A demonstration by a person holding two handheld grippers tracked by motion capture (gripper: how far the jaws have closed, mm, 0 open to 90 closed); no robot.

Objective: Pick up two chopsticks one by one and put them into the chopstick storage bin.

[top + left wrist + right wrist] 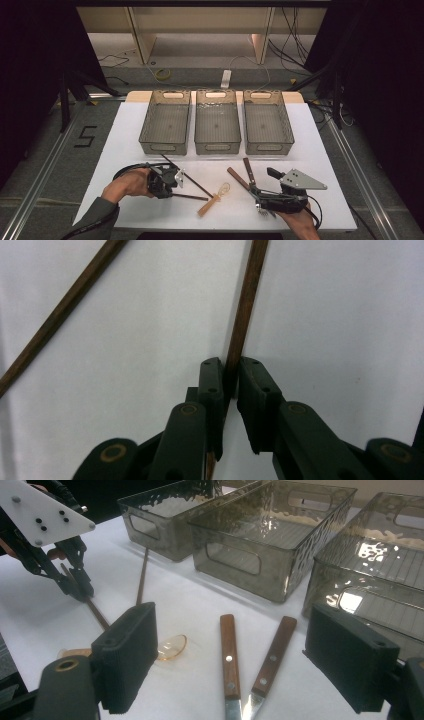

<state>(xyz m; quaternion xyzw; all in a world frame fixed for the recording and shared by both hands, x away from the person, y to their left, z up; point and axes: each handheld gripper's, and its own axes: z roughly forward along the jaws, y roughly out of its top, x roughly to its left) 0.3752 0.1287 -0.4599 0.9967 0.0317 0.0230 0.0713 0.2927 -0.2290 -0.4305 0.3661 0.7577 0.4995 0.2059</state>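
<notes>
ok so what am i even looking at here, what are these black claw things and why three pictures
A person sits at a white table with a hand-held two-jaw gripper in each hand. One picture looks down from above; the other two come from cameras riding on each gripper, looking along its black jaws.

On the table stand three grey bins in a row. Nearer lie two dark chopsticks, a small spoon and two wooden-handled utensils.

The left gripper is shut on one chopstick; the other chopstick lies beside it. The right gripper is open over the utensil handles, holding nothing.
</notes>
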